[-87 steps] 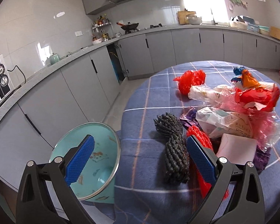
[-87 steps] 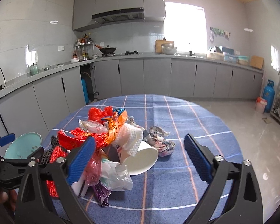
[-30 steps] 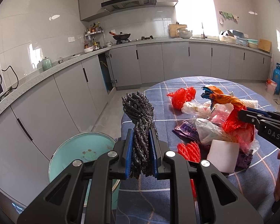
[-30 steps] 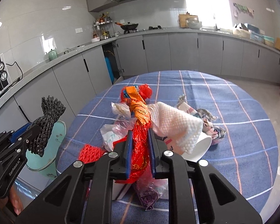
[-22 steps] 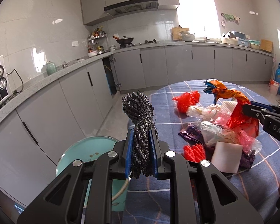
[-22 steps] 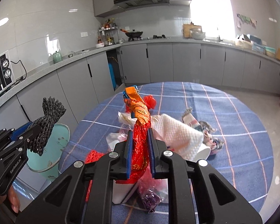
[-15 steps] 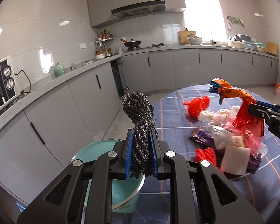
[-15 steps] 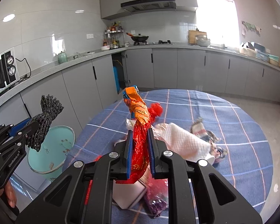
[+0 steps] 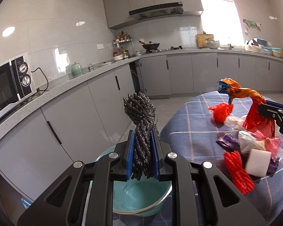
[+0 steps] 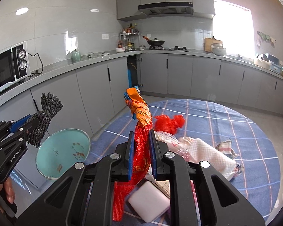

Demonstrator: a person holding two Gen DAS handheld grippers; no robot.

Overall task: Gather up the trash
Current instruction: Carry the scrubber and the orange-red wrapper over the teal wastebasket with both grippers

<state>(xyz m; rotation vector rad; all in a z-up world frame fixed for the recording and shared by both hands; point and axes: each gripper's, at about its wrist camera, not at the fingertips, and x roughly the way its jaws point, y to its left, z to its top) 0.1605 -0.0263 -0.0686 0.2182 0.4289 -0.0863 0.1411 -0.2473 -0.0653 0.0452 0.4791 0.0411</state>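
Note:
My left gripper point(image 9: 142, 155) is shut on a black mesh net point(image 9: 140, 120) and holds it above the teal basin point(image 9: 141, 197) beside the table. The net point(image 10: 45, 116) and basin point(image 10: 64, 150) also show at the left of the right wrist view. My right gripper point(image 10: 141, 154) is shut on a twisted red and orange wrapper point(image 10: 141, 131), lifted above the trash pile; the wrapper point(image 9: 254, 111) shows at the right of the left wrist view. On the blue checked tablecloth point(image 10: 235, 131) lie a red bag point(image 10: 169, 123), a white foam block point(image 10: 149, 201) and a red net point(image 9: 237, 171).
Grey cabinets and a counter point(image 9: 84, 79) run along the left and back walls, with a microwave point(image 9: 7, 86) on the counter. A white paper towel point(image 10: 209, 154) and a checked cloth point(image 10: 228, 148) lie on the table. Bare floor point(image 9: 160, 103) lies between table and cabinets.
Both grippers closed on their items and lifted them off the table. The left gripper has moved left with the black net until it is over the teal basin; the right has risen with the wrapper.

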